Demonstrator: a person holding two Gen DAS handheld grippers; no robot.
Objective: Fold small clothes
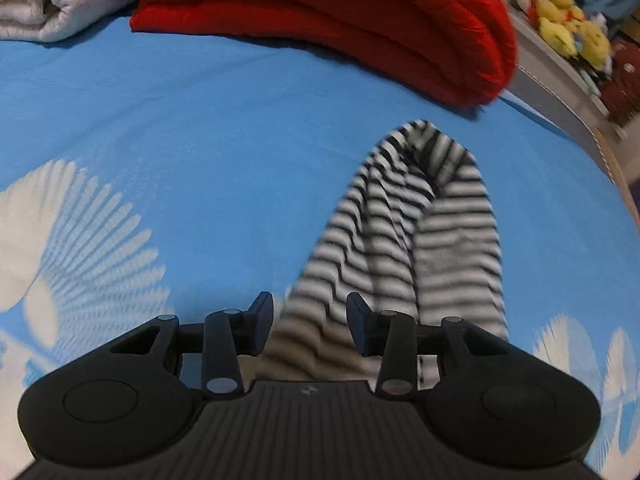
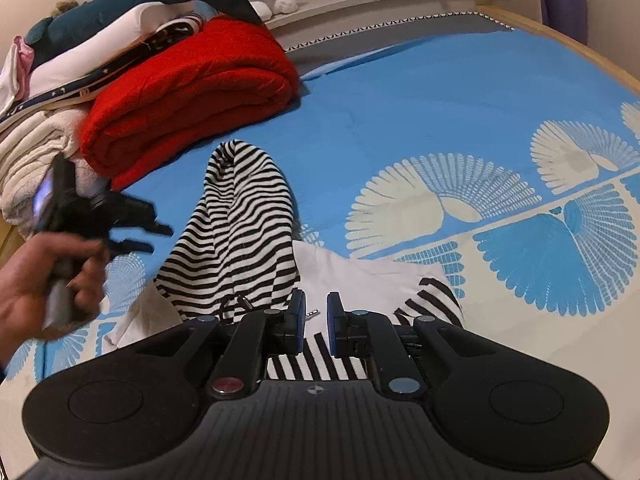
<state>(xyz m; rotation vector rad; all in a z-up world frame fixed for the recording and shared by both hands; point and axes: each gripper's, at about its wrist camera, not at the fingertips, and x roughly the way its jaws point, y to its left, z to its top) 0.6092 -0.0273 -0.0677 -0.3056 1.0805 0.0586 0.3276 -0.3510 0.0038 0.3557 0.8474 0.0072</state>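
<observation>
Left gripper (image 1: pixel 308 322) with jaws parted, nothing between them, above the near end of the striped garment (image 1: pixel 404 232). Right gripper (image 2: pixel 316 322), jaws narrowly apart and empty, over the garment's white-and-striped hem on the blue bedsheet (image 2: pixel 420 100); red blanket (image 2: pixel 192 100) beyond. Step judged: arranging before a fold. Next move calls for gripping two edges.
</observation>
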